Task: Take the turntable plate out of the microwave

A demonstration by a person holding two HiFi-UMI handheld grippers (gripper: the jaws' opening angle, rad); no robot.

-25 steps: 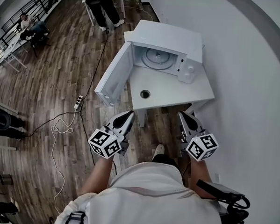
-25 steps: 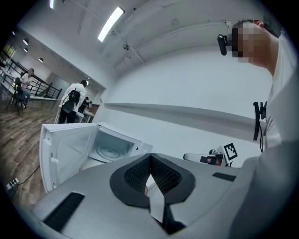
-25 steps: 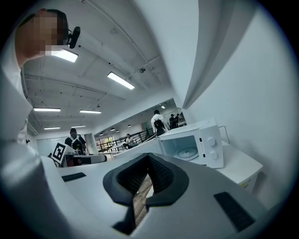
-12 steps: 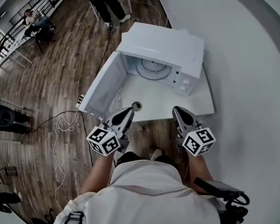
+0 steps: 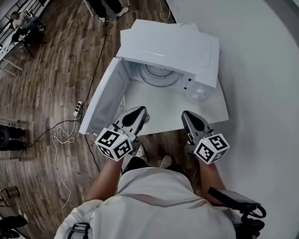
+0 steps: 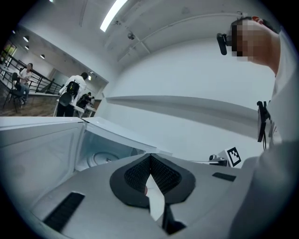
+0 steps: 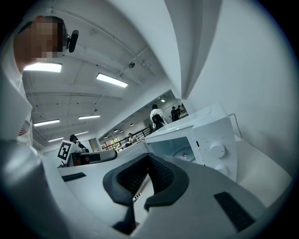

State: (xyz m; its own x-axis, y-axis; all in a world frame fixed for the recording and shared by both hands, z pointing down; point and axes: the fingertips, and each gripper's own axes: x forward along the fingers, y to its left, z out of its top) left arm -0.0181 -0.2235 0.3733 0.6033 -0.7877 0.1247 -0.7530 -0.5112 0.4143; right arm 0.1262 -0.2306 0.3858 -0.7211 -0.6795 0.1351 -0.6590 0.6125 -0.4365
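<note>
1. Microwave on the white desk: it fills more of the head view than a second ago and sits nearer the person. The walk-up has closed most of the gap, but the reach into the cavity has not begun.
2. Door: swung wide to the left, leaving the cavity unobstructed.
3. Turntable plate: lies flat on the cavity floor, untouched and well apart from both tools.
4. Left tongs: a second ago they hung over the floor, short of the desk. Their tips are now over the desk's front edge, just beside the open door. They point almost level toward the cavity, pads pressed together with nothing between them.
5. Right tongs: advanced likewise to the desk's front edge, aimed nearer the control-knob side, held almost level. The pads are pressed together and empty. Judged from this pose, either pair must spread before the plate's rim can be pinched.
</note>
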